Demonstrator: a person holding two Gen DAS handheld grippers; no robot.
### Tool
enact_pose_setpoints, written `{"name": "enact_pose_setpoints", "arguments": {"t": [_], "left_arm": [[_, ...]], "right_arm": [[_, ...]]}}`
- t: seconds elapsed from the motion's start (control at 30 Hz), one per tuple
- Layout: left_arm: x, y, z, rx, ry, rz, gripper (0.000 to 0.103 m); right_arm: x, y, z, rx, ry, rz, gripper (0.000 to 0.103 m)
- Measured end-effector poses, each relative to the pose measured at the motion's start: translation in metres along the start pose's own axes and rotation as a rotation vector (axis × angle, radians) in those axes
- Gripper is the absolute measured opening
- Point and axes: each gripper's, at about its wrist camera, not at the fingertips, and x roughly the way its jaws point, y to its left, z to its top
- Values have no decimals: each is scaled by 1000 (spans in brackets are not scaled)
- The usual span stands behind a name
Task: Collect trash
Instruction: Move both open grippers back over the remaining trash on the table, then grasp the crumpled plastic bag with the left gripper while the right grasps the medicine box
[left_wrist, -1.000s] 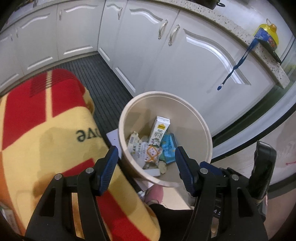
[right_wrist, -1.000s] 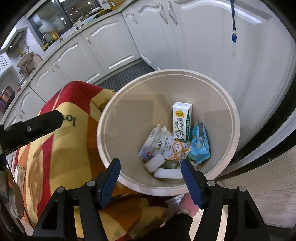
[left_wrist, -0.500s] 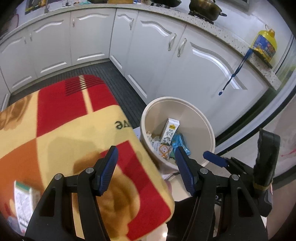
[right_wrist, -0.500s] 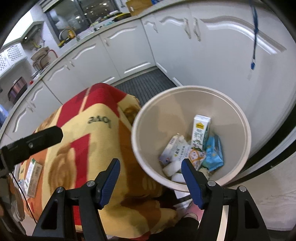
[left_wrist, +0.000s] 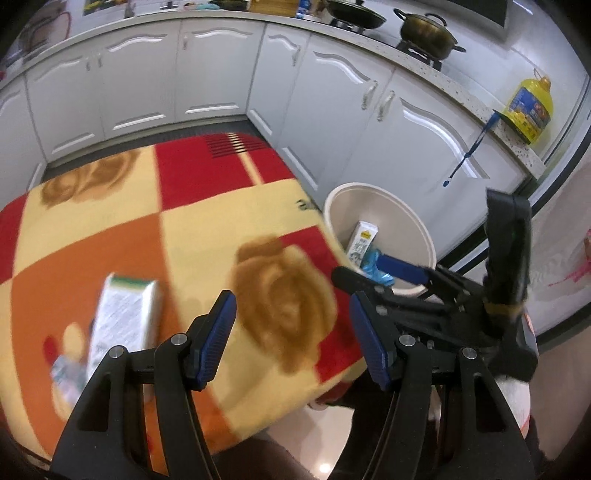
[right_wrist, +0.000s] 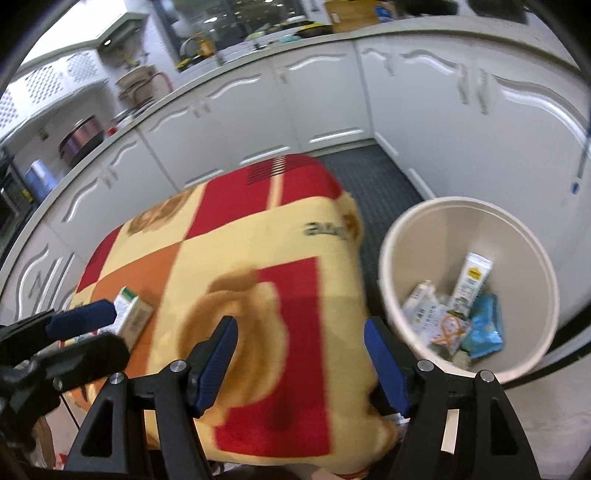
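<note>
A beige trash bin (left_wrist: 424, 236) (right_wrist: 417, 229) stands on the floor right of a table covered with a red, yellow and orange checked cloth (left_wrist: 192, 236) (right_wrist: 258, 258). In the bin lie a white milk carton (right_wrist: 472, 282), a blue wrapper (right_wrist: 484, 326) and several other wrappers. A white and green carton (left_wrist: 122, 317) (right_wrist: 131, 314) lies on the cloth at the left, with a small crumpled wrapper (left_wrist: 66, 373) beside it. My left gripper (left_wrist: 291, 332) is open and empty above the cloth. My right gripper (right_wrist: 301, 360) is open and empty over the cloth's near edge, left of the bin.
White kitchen cabinets (left_wrist: 207, 74) (right_wrist: 325, 96) run around the back and right, topped by a speckled counter with pots (left_wrist: 424, 26) and a yellow oil bottle (left_wrist: 530, 105). A dark ribbed floor mat (right_wrist: 376, 173) lies behind the table. The right gripper's body shows in the left wrist view (left_wrist: 506, 258).
Both grippers have pulled back and swung left, away from the bin and over the cloth. The carton on the cloth has come into view. Both stay open and empty.
</note>
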Motion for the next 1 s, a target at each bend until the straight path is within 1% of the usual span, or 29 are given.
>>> {"name": "enact_pose_setpoints", "arguments": {"t": [0.1,0.23,0.3,0.4,0.5,0.63,0.73,0.8,0.83,0.87,0.9,0.93,0.97,1.0], "left_arm": [[-18,23,-17,-17,5,26,63],[-40,66,-40,-67,8,97,63],[-50,94,-53,-111,9,141,63],[-53,122,-67,-159,21,156,63],[-44,141,-79,-179,47,180,63],[-33,157,-82,-179,39,166,63],[-26,165,-78,-169,21,134,63],[-21,172,-76,-168,22,92,62],[-20,175,-75,-173,20,66,55],[-20,180,-74,-182,21,43,44],[-20,183,-73,-186,22,42,38],[-22,189,-72,-191,16,47,30],[-24,192,-72,-197,9,51,27],[-27,197,-72,-206,2,54,27]], "right_arm": [[5,20,0,-38,10,25,69],[9,42,-2,-80,19,47,69],[11,51,-2,-97,24,55,69],[15,64,-3,-119,32,66,69],[19,75,-4,-138,45,75,69],[25,90,-6,-165,66,88,69],[29,100,-5,-166,83,111,69],[32,106,-6,-160,95,127,70],[34,110,-5,-159,102,134,70],[36,114,-6,-163,109,142,70],[39,120,-6,-169,118,147,70],[41,124,-6,-176,125,151,70],[46,131,-7,-181,137,164,70],[49,134,-7,-180,147,176,70]]}}
